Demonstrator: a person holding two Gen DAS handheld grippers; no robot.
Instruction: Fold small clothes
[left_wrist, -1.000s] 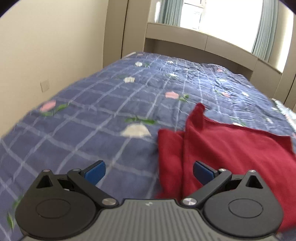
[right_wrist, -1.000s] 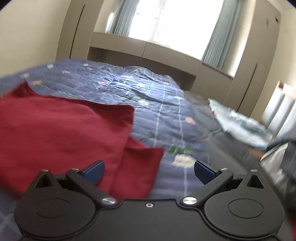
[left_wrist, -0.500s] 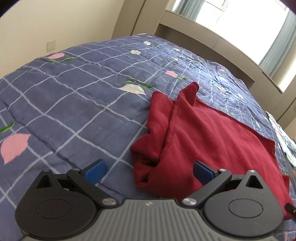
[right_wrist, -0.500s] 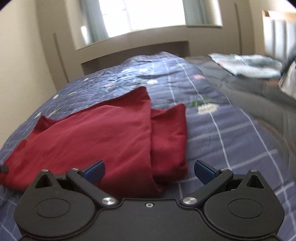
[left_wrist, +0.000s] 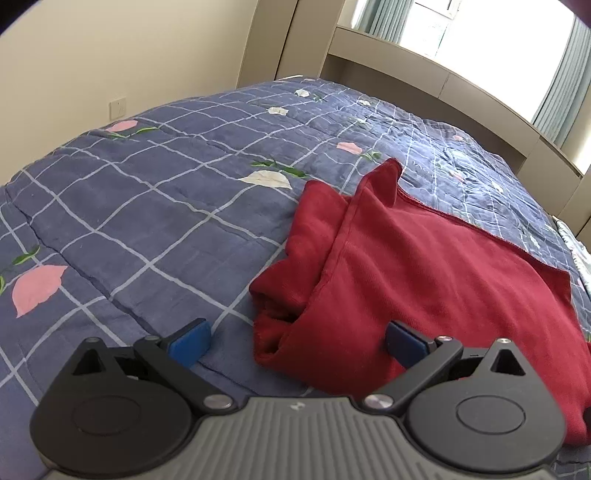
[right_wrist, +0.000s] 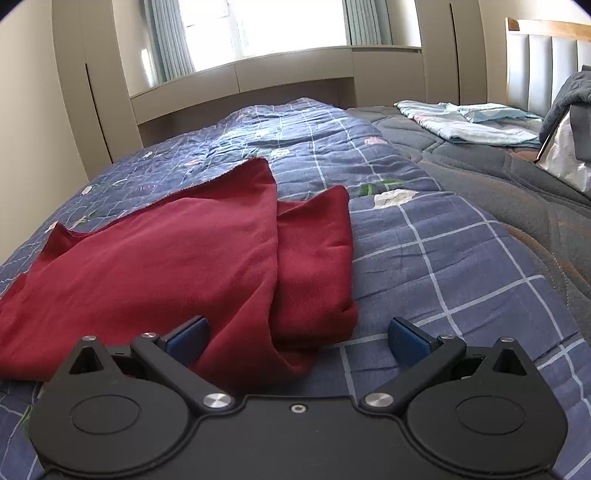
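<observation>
Red knit cloth — a small shirt (left_wrist: 424, 280) — lies spread on the blue checked quilt (left_wrist: 140, 206), its body flat and a sleeve tucked partly under at each near corner. From the left wrist view the left sleeve (left_wrist: 295, 266) bunches in a loose roll just ahead of the left gripper (left_wrist: 295, 341); from the right wrist view the right sleeve (right_wrist: 317, 258) lies folded beside the body, just ahead of the right gripper (right_wrist: 297, 336).

Both pairs of tongs stand spread wide with nothing between them, each hanging low at the near hem, one at either bottom corner.

The step in hand looks like a two-corner pinch of the hem to fold the shirt away from the person. The risks are plain enough. The sleeves are only loosely tucked — lifting the hem fast could shake them out. A pad that closes on the top layer alone would leave the back layer lying, so the fold drags crooked. The quilt is soft and wrinkled, and a low pinch may catch it along with the shirt.
</observation>
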